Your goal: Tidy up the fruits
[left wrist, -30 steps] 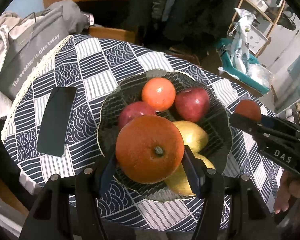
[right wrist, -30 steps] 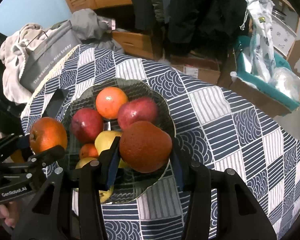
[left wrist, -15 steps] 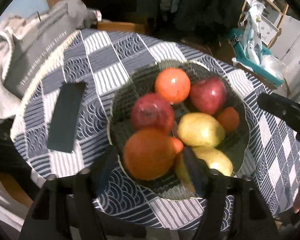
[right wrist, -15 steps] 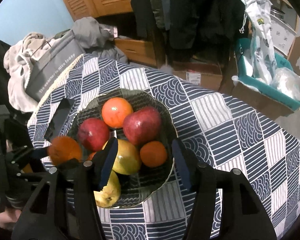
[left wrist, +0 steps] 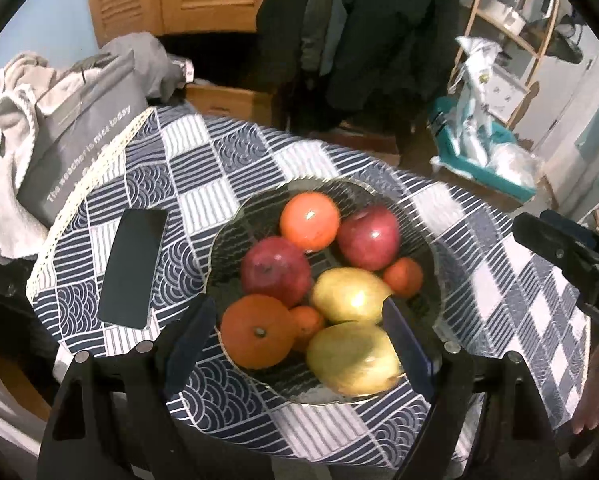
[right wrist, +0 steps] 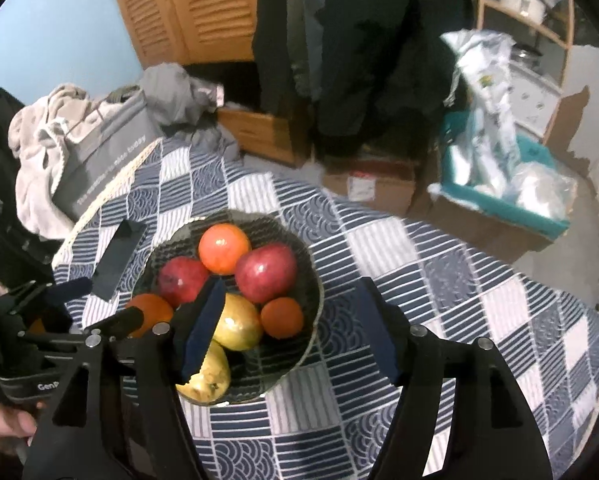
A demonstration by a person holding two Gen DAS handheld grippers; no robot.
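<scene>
A dark glass bowl [left wrist: 255, 216] [right wrist: 313, 280] on the patterned tablecloth holds several fruits: a large orange [left wrist: 257, 332] at its near left rim, two red apples [left wrist: 275, 270] [left wrist: 369, 236], another orange [left wrist: 309, 220], two yellow pears [left wrist: 349, 294] [left wrist: 351, 360] and small tangerines [left wrist: 403, 276]. My left gripper [left wrist: 299, 336] is open and empty, raised above the bowl's near edge. My right gripper [right wrist: 287, 328] is open and empty above the bowl's right side; the tangerine [right wrist: 281, 316] lies in the bowl below it.
A black phone [left wrist: 133, 266] lies on the cloth left of the bowl. A grey bag [left wrist: 79, 136] and clothes sit past the table's left edge. Boxes and a teal bin [right wrist: 499, 196] stand on the floor beyond the table.
Both grippers opened: the left let go of the large orange and the right let go of the tangerine, both now in the bowl. Both grippers pulled back and up.
</scene>
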